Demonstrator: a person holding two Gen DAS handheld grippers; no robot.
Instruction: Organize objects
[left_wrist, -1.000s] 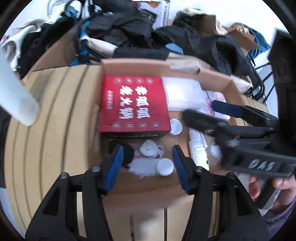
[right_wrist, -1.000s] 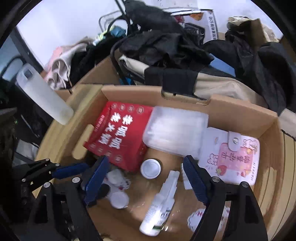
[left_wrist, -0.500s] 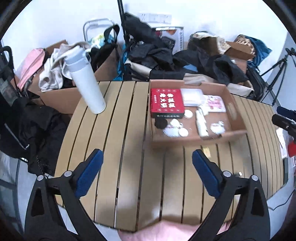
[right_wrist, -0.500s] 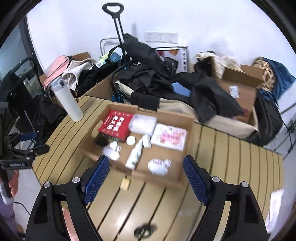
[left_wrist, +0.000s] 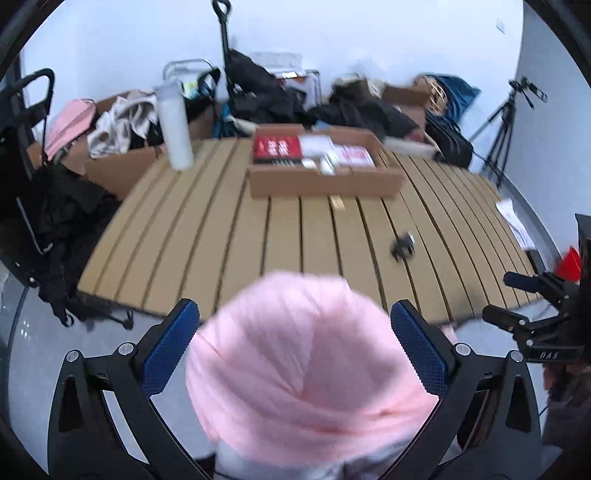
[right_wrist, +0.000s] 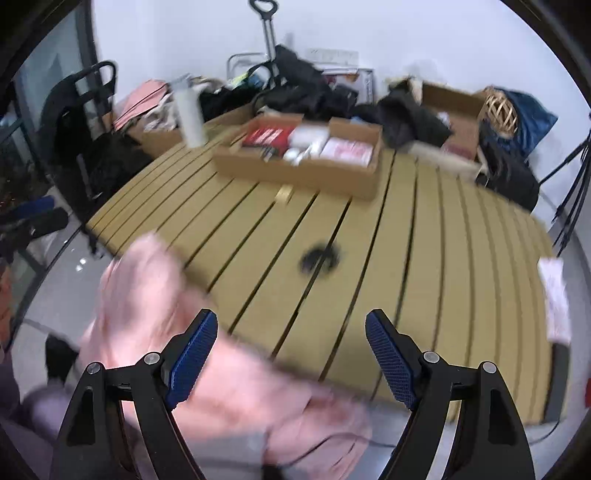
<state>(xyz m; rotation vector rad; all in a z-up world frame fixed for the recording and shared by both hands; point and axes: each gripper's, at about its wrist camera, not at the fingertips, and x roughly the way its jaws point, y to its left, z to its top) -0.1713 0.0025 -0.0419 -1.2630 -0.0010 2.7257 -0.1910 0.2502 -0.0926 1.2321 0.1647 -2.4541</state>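
A shallow cardboard box stands at the far side of the slatted wooden table. It holds a red packet, a pink packet and small white items. A small tan piece and a black clip lie on the table in front of it. My left gripper is open and empty, held off the near edge over pink cloth. My right gripper is open and empty; it also shows in the left wrist view.
A white bottle stands on the table's far left. Bags, dark clothes and boxes crowd the floor behind. A tripod stands at the right. White paper lies by the right edge.
Both grippers have pulled far back from the box to beyond the table's near edge. The pink cloth has come into both views. Both stay open.
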